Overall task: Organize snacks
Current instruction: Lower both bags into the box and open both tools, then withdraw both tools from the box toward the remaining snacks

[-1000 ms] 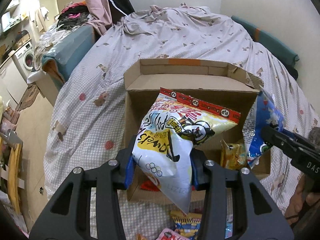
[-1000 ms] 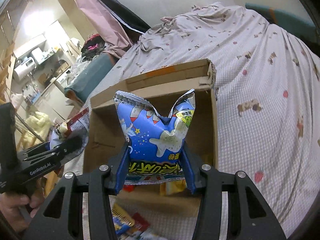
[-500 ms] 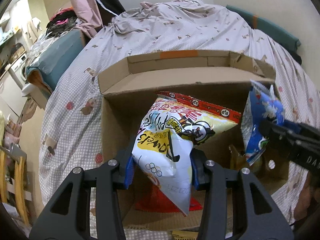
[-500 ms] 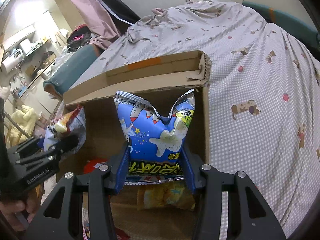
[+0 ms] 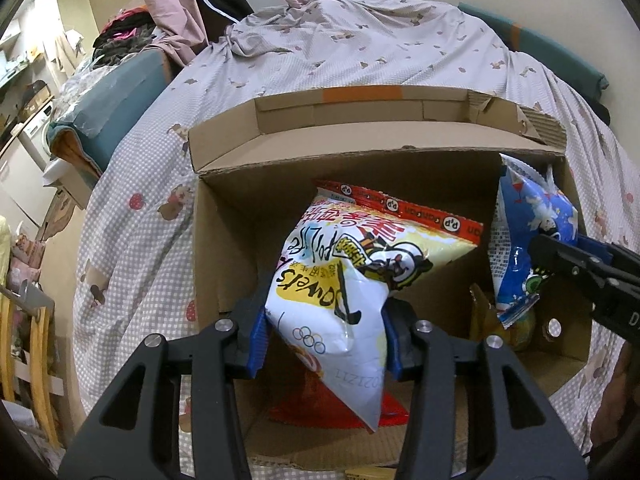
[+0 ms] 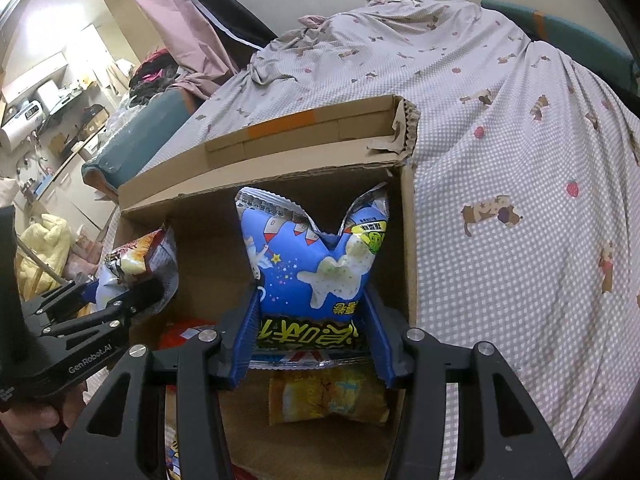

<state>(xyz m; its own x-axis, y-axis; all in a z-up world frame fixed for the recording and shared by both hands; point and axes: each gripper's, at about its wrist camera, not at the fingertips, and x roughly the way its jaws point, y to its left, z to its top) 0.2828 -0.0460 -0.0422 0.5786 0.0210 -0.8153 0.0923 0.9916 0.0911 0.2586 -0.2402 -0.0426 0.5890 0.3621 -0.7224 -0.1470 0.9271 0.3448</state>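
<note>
An open cardboard box (image 5: pixel 224 240) sits on the bed. My left gripper (image 5: pixel 326 332) holds a white and yellow snack bag (image 5: pixel 360 272) over the box's left half; its jaws are opening, but the blue pads still press the bag. On the right side of the box, a blue snack bag (image 6: pixel 316 264) sits between the blue pads of my right gripper (image 6: pixel 312 336), whose jaws are also opening. That blue bag (image 5: pixel 532 220) also shows in the left wrist view. On the box floor lie a red bag (image 5: pixel 392 404) and a yellow bag (image 6: pixel 324 396).
The checked bed sheet (image 5: pixel 140 240) surrounds the box. The far box flap (image 6: pixel 304 148) folds outward. A teal cushion (image 5: pixel 116 96) lies at the bed's left edge, a wooden chair (image 5: pixel 24 340) stands on the floor. A hand (image 6: pixel 32 420) grips the left tool.
Both grippers have sunk toward the box with their bags, so the box fills more of each view. The bags now hang inside its walls.
</note>
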